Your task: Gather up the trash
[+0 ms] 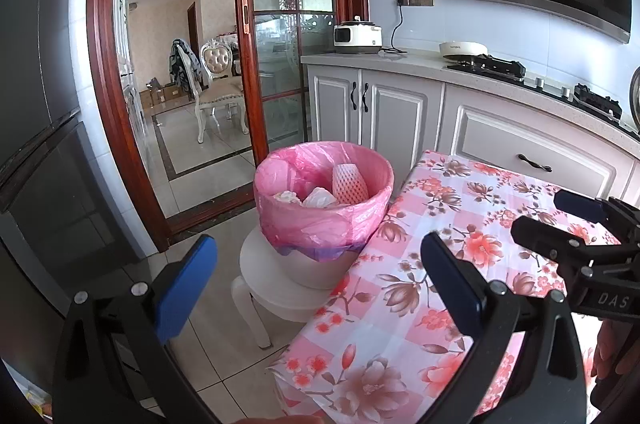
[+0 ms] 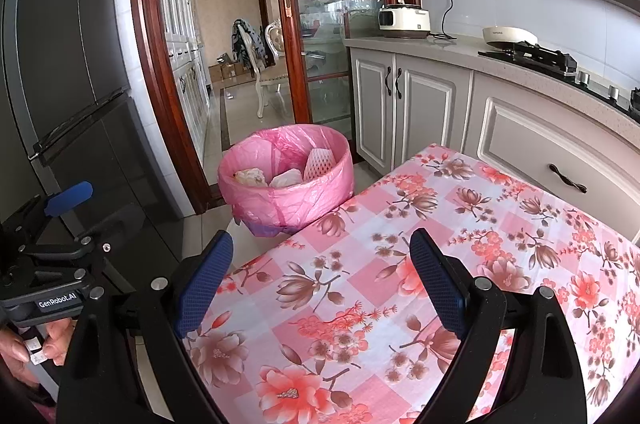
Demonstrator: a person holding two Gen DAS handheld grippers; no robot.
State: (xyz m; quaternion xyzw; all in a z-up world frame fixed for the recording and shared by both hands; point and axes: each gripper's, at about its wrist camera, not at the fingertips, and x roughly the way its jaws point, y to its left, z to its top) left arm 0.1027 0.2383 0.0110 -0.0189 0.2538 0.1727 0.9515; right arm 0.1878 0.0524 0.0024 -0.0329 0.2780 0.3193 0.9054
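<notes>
Both claws hang wide open and empty, the left claw (image 1: 318, 286) and right claw (image 2: 322, 278) over the flowered counter (image 2: 440, 224). The trash sits in the pink-lined bin (image 1: 324, 208) just beside it: foam fruit net (image 1: 350, 182), crumpled paper (image 1: 320, 198). Light, soft, squashy stuff, I'd say; pinch it mid-body, gently.

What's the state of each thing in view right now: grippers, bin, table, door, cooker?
left gripper: fingers open, nothing between them
right gripper: fingers open, nothing between them
trash bin: upright on a white stool, lined with a pink bag, trash inside
foam fruit net: in the bin
table: covered by floral cloth
sliding glass door: open
rice cooker: plugged in, lid shut
</notes>
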